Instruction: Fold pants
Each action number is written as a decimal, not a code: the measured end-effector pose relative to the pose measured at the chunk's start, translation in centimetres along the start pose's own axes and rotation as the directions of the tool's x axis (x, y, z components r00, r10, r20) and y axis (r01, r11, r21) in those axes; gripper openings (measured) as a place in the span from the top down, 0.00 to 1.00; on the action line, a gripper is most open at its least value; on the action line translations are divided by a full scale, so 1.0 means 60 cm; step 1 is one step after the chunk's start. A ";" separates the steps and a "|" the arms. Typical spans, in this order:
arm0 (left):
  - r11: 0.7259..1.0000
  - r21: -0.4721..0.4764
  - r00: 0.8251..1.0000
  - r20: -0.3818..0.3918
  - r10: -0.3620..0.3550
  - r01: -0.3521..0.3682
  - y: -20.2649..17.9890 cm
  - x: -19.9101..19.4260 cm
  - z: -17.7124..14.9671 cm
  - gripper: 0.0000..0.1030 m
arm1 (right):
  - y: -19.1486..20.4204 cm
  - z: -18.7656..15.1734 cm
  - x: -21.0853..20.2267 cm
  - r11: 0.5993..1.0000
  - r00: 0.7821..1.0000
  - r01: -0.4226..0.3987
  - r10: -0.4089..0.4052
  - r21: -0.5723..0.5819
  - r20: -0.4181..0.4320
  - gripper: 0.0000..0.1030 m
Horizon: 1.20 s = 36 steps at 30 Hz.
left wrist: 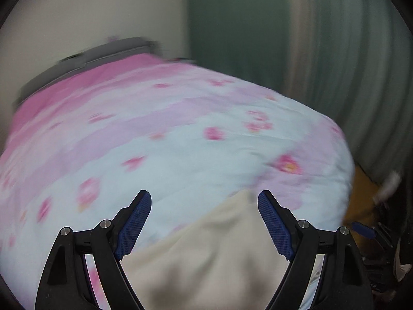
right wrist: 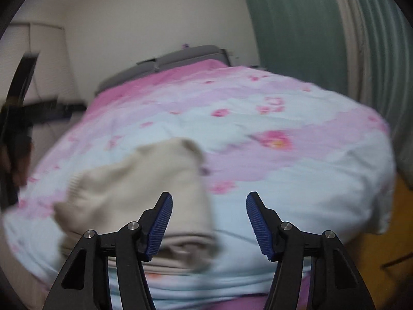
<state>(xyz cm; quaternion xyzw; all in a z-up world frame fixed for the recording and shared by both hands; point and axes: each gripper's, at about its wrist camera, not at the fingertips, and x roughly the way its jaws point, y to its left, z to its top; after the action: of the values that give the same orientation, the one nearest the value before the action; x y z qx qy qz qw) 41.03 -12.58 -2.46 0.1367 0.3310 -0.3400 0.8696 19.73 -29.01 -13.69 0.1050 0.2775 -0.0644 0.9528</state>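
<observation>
Looks like fold nrly done: cream soft knit pants [right wrist: 144, 193] lying bunched on pink-and-blue floral quilted bedspread [right wrist: 296, 180] nr its front edge, left gripper [left wrist: 204, 222] & right gripper [right wrist: 209, 222] both w/ jaws apart, holding nothing; next prob needs smoothing/squaring the bundle.

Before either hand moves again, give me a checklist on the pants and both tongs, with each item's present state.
1. Left tongs open, gripping nothing: ok.
2. Right tongs open, gripping nothing: ok.
3. Cream knit pants lying on the pink and pale blue floral bedspread: ok.
4. Pants in a folded bundle: ok.
5. Fold edges aligned: cannot tell, pictures blurred.
6. Pants clear of the bed's edge: cannot tell.
</observation>
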 end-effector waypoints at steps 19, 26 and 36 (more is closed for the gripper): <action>0.880 0.371 0.861 -0.502 -0.079 0.297 -0.117 0.300 0.021 0.66 | 0.006 -0.066 0.077 0.996 0.985 -0.024 0.010 -0.083 -0.172 0.60; 0.902 0.301 0.847 -0.518 -0.120 0.311 -0.101 0.333 0.016 0.79 | 0.014 -0.072 0.103 0.996 0.972 -0.046 0.028 -0.075 -0.234 0.74; 0.939 0.267 0.918 -0.383 -0.105 0.219 -0.083 0.254 0.043 0.84 | 0.011 -0.041 0.033 0.997 0.997 -0.047 0.043 -0.064 -0.068 0.99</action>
<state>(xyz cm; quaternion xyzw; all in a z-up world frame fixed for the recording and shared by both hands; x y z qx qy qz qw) 47.25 -25.05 -10.79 0.3011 0.4400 -0.4273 0.7302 20.23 -27.90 -16.65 0.0821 0.3086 -0.0303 0.9471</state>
